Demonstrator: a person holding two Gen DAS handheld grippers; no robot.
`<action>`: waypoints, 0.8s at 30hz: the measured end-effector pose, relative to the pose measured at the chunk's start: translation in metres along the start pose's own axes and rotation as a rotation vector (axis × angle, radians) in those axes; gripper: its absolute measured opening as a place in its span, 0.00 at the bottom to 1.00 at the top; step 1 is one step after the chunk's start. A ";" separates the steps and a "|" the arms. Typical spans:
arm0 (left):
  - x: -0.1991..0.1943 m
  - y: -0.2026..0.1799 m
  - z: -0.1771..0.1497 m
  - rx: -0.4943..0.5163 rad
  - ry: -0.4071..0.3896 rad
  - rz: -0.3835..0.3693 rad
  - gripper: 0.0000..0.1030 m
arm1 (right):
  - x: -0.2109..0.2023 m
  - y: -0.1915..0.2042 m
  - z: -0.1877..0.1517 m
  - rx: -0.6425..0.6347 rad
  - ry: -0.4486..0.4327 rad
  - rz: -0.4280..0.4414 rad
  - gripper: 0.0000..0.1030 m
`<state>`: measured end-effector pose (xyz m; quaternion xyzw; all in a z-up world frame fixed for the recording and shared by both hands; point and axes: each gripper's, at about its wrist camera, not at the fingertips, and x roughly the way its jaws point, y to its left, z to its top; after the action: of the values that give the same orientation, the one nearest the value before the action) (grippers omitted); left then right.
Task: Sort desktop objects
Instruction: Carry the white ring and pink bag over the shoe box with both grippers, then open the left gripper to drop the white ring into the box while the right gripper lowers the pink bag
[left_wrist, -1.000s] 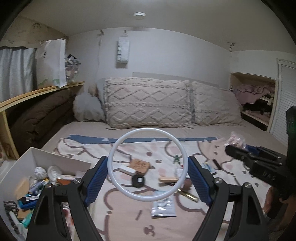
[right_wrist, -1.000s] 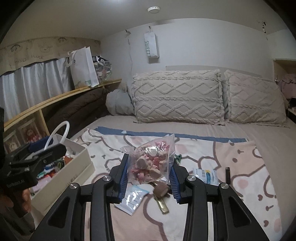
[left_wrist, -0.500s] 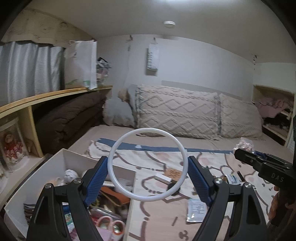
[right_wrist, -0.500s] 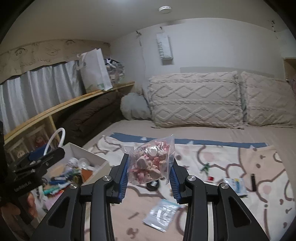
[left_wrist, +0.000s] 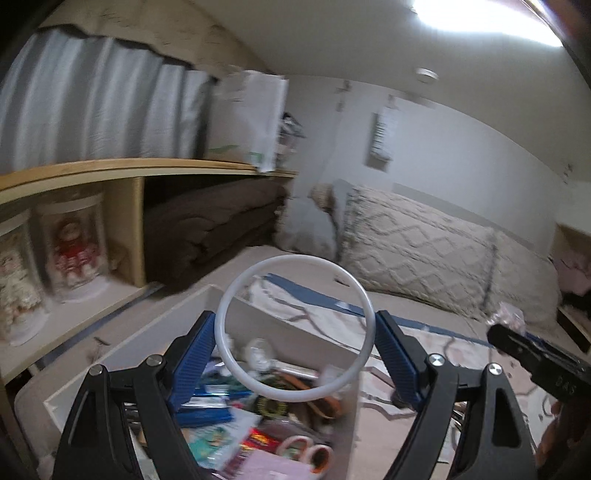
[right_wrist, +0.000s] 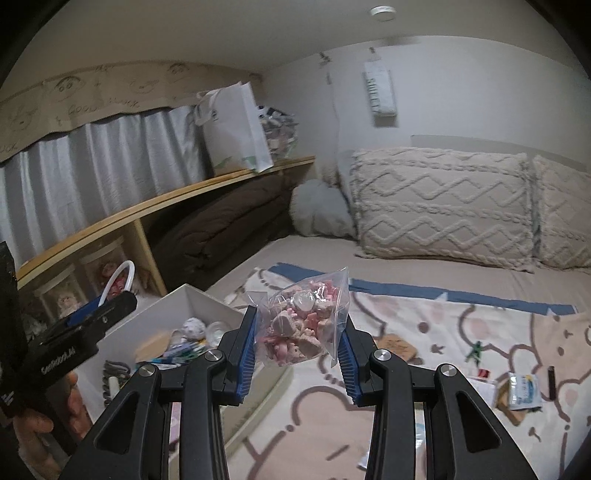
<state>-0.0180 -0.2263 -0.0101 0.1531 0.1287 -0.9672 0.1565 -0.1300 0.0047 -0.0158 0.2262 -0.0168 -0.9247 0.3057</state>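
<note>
My left gripper (left_wrist: 295, 354) is shut on a white plastic ring (left_wrist: 364, 310) and holds it above the white storage box (left_wrist: 280, 317), which is full of small items. My right gripper (right_wrist: 298, 345) is shut on a clear bag of pink and white pieces (right_wrist: 301, 328) and holds it above the patterned blanket, just right of the box (right_wrist: 162, 314). The left gripper with the ring (right_wrist: 118, 273) also shows at the left of the right wrist view. The right gripper shows at the right edge of the left wrist view (left_wrist: 532, 350).
Loose items lie on the blanket (right_wrist: 436, 332) to the right: a green toy figure (right_wrist: 474, 349), a blue-white packet (right_wrist: 524, 391), a dark stick (right_wrist: 551, 380), a wooden tag (right_wrist: 397, 343). A wooden shelf (left_wrist: 140, 168) with jars runs along the left. Pillows (right_wrist: 443, 206) lie behind.
Both grippers have swung left, away from the blanket's loose items. The left gripper with the ring now hangs over the box. The right gripper with the bag has come close to the box.
</note>
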 end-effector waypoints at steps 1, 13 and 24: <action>0.001 0.011 0.001 -0.020 0.003 0.012 0.82 | 0.004 0.006 0.000 -0.007 0.006 0.008 0.39; 0.007 0.072 -0.003 -0.115 0.008 0.159 0.82 | 0.040 0.078 -0.004 -0.105 0.054 0.099 0.39; 0.021 0.097 -0.010 -0.127 0.049 0.234 0.82 | 0.062 0.116 -0.014 -0.128 0.115 0.170 0.39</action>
<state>-0.0014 -0.3177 -0.0461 0.1804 0.1750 -0.9281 0.2746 -0.1033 -0.1233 -0.0337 0.2567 0.0409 -0.8801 0.3973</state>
